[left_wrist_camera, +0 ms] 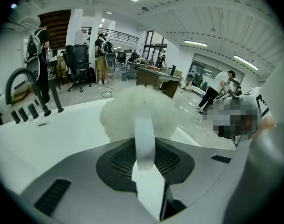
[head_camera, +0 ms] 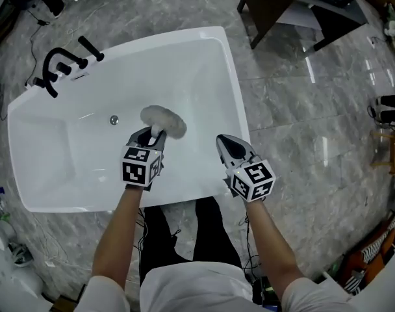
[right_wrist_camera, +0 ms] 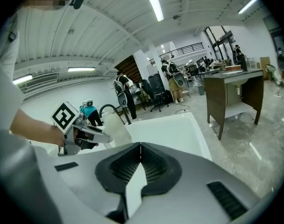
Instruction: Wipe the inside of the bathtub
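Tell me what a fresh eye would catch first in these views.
The big white tub fills the head view's middle. The left claw is shut on a fluffy white pad, held inside the tub near the drain. The right claw, shut and empty, hovers at the near rim, and a black faucet stands at the far-left corner.

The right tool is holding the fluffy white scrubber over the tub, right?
No, the left tool holds the fluffy white scrubber over the tub; the left gripper view shows it clamped on the scrubber's white handle. The right tool is shut with nothing in it.
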Motion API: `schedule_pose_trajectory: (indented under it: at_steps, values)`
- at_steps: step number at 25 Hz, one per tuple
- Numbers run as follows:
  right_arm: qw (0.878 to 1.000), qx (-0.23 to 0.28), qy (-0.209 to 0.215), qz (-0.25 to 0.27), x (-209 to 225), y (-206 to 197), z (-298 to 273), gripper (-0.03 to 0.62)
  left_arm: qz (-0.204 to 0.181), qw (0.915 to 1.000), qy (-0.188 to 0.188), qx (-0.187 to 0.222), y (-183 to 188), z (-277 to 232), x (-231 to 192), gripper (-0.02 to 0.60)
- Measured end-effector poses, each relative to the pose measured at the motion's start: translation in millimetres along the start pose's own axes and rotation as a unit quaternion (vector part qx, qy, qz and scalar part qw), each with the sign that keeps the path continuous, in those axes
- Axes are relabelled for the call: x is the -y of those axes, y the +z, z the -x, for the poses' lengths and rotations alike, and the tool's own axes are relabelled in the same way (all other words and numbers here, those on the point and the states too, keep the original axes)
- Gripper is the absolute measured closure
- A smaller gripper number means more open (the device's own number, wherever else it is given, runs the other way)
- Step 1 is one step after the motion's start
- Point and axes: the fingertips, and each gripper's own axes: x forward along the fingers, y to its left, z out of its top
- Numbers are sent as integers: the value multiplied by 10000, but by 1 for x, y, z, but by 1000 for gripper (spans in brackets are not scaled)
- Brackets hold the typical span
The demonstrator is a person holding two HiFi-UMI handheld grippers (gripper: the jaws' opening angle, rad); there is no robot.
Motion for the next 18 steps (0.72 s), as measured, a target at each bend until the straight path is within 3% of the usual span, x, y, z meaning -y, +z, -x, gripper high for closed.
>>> schedule_pose_trajectory:
  at_steps: [5, 18]
  values:
    - [9996, 138, -100, -228, 28, -16, -28, 574, -278, 9996, 43, -50, 23, -66, -16, 483]
    - [9997, 202, -128, -99, 76, -45, -90, 574, -1021, 9943, 288, -32, 64, -213, -40, 482]
